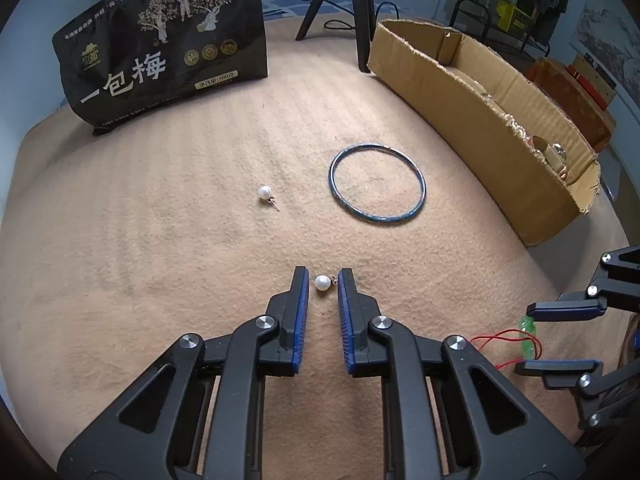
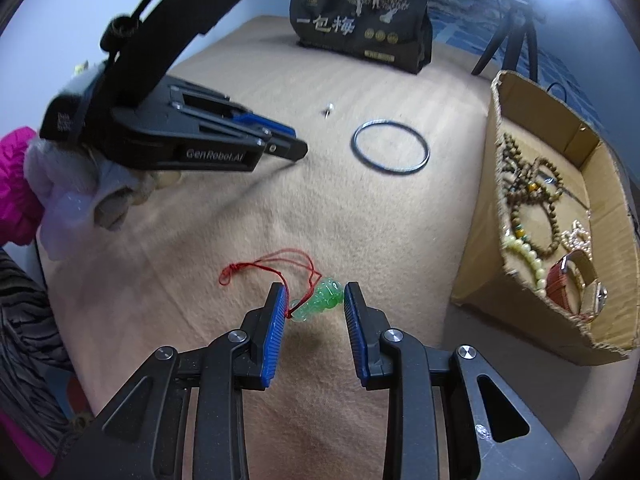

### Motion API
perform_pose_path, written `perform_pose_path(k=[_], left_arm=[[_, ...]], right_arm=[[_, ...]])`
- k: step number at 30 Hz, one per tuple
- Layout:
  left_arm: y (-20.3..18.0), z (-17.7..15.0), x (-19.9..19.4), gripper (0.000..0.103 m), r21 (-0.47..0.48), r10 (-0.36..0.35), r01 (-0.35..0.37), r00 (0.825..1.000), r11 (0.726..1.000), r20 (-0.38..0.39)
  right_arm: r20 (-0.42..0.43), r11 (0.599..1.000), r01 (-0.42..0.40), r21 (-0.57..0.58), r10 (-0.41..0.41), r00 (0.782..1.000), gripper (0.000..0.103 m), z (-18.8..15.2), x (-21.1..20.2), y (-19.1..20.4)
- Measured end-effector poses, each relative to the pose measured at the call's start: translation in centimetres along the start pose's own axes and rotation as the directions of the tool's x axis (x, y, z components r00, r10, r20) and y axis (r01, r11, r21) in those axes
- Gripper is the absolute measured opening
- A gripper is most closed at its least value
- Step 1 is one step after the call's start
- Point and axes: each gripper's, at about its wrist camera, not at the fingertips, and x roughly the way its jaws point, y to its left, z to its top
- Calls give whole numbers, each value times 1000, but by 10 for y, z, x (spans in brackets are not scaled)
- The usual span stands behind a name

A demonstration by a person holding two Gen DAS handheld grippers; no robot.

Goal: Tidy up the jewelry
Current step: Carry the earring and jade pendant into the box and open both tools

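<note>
A white pearl earring lies on the tan cloth between the tips of my left gripper. The blue pads stand close on either side, with a thin gap still showing. My right gripper is shut on a green gourd pendant, whose red cord trails off to the left. In the left wrist view the right gripper sits at the right edge with the pendant in it. Farther out lie a second pearl earring and a blue bangle.
An open cardboard box on the right holds bead strings and a watch. A black printed bag stands at the far edge, with a tripod beside it. A gloved hand holds the left gripper.
</note>
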Motion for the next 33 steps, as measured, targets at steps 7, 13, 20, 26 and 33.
perform_pose_path(k=[7, 13, 20, 26, 33], left_arm=[[4, -1, -8, 11, -14, 0, 0, 1000, 1000, 12], [4, -1, -5, 12, -26, -57, 57, 998, 998, -12], [-7, 1, 8, 50, 6, 19, -19, 1000, 1000, -21], [-9, 0, 14, 16, 19, 49, -49, 999, 999, -8], [-2, 0, 4, 16, 6, 50, -51, 999, 999, 21]], right_arm=[[50, 1000, 6, 11, -7, 999, 28, 3, -15, 0], [69, 1000, 8, 13, -8, 998, 28, 1, -18, 0], [63, 1000, 4, -2, -4, 998, 28, 1, -16, 3], [62, 1000, 12, -1, -11, 998, 28, 0, -15, 2], [79, 1000, 24, 8, -24, 997, 28, 1, -22, 1]])
